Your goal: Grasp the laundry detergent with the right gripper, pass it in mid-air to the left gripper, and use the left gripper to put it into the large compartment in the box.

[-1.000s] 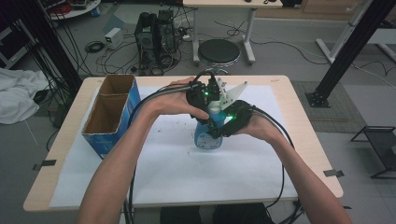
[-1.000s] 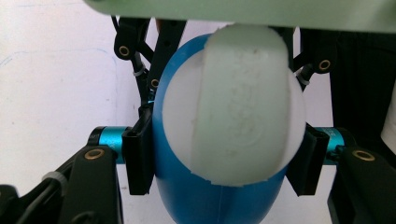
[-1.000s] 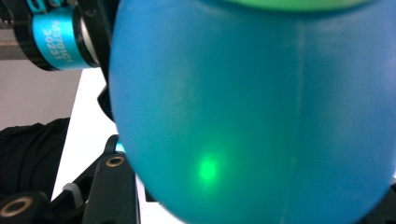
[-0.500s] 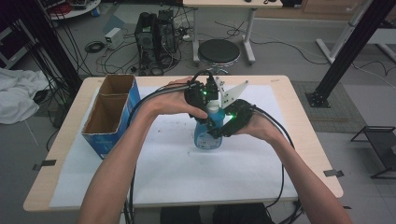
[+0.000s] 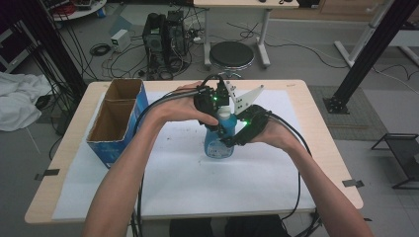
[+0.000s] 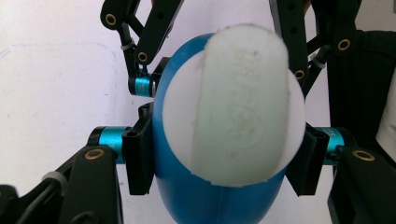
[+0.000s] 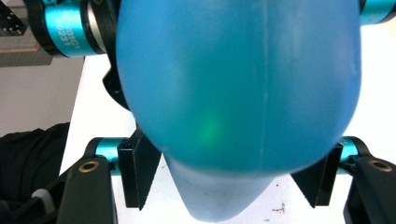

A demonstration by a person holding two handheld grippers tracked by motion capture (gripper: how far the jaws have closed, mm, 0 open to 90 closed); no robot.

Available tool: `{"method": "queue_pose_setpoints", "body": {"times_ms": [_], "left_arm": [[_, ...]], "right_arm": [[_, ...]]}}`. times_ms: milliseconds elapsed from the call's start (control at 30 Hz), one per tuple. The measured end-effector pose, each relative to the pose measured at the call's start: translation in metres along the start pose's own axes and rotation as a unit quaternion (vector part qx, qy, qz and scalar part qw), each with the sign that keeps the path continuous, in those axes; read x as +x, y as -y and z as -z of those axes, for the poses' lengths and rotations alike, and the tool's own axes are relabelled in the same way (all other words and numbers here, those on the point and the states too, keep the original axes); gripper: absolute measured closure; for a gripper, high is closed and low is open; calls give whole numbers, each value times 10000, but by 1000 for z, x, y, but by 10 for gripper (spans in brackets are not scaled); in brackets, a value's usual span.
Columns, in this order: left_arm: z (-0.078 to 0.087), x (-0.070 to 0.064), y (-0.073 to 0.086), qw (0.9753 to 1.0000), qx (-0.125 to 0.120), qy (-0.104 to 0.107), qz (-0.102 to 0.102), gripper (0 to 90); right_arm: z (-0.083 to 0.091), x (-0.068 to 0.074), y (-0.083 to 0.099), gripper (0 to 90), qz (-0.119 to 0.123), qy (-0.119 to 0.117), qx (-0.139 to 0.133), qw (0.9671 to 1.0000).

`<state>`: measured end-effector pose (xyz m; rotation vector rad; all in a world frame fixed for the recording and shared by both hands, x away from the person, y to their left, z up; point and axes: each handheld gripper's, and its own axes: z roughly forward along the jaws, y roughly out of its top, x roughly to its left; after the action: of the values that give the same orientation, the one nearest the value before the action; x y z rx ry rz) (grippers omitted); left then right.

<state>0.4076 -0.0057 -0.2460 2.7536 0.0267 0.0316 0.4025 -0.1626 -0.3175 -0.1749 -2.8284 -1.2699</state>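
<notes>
Centrally, blue bottle clamped by left gripper and right gripper, table edges far

We read little here. In the right gripper view, at the upper left of the frame, a cyan sleeve carries small dark print running sideways, too blurred to spell out. The white cap bears faint embossing we cannot make out.
</notes>
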Motion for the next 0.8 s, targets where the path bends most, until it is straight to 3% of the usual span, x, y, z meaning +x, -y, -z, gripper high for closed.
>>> {"method": "queue_pose_setpoints", "body": {"times_ms": [500,533,567,600,700,733,800], "left_arm": [[1,-1,2,10000,70,-26,29,378],[1,-1,2,10000,81,-37,38,379],[2,-1,3,9999,66,-42,68,378],[2,0,3,9999,61,-32,77,378],[8,1,5,9998,76,-148,65,378],[9,0,6,9996,82,-71,264,378],[14,1,7,9994,74,-129,321,378]], "right_arm": [[2,1,0,231,-109,-55,-16,9999],[2,-1,0,231,-26,14,-95,10000],[4,0,0,230,-128,-6,-58,9999],[8,-3,2,229,50,96,132,9999],[12,-3,4,224,-5,164,225,9996],[16,-4,5,218,11,278,180,9995],[19,-4,6,198,37,384,158,9991]]}}
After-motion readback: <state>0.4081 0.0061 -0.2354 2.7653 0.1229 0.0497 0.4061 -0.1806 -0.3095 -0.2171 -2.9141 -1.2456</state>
